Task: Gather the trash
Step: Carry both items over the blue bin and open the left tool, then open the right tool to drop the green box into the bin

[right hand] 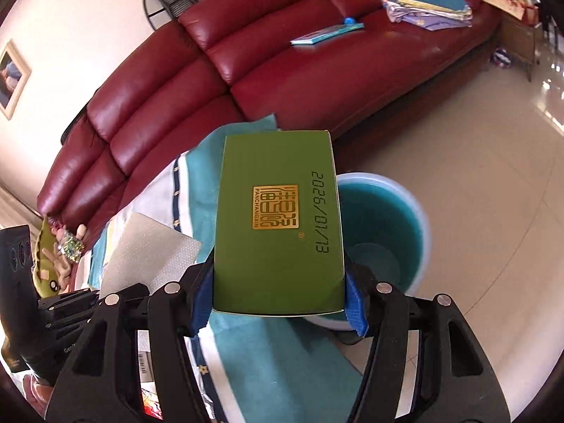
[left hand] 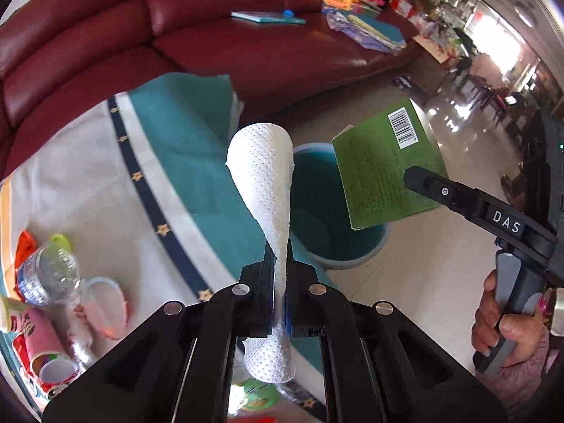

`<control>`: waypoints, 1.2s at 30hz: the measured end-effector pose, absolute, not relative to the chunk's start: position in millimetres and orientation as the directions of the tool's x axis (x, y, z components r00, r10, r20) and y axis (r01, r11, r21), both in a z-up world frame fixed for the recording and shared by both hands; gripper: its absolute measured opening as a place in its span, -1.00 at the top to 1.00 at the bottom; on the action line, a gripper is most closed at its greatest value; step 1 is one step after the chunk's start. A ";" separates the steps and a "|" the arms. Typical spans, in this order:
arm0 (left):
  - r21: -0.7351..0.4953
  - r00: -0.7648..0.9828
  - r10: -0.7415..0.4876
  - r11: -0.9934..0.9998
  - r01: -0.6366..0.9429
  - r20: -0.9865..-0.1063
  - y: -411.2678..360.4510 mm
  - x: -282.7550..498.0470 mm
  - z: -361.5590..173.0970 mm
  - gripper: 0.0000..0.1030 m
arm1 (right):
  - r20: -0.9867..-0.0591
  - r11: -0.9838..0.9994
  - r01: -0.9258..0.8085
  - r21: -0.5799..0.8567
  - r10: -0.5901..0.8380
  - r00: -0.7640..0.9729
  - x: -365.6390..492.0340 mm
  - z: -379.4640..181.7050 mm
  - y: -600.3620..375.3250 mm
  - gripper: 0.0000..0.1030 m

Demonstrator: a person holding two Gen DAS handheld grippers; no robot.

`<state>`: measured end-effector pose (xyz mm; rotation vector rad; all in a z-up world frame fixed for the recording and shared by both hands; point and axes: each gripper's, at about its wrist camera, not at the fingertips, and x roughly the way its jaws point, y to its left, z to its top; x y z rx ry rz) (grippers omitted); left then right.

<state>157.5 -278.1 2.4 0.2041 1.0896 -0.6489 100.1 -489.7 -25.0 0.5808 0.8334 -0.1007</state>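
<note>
Red leather sofa (right hand: 183, 81) curves behind a cloth-covered surface (left hand: 88, 183); left gripper (left hand: 280, 264) pinches paper towel (left hand: 262, 176), right gripper (right hand: 278, 299) clamps green box (right hand: 278, 225) above teal bin (right hand: 380, 225).

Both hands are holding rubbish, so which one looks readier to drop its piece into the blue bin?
The right gripper. Its green cardboard box already hangs partly over the round blue plastic bin. The left gripper, jaws pinching a white dimpled paper towel, looks farther back, above the table edge.
</note>
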 end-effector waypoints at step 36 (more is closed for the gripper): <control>-0.147 0.183 -0.300 0.808 0.571 -0.936 -367.4 210.8 -77.5 -0.80 | -0.882 0.816 0.454 0.357 0.134 0.452 141.6 -126.9 -550.8 -0.47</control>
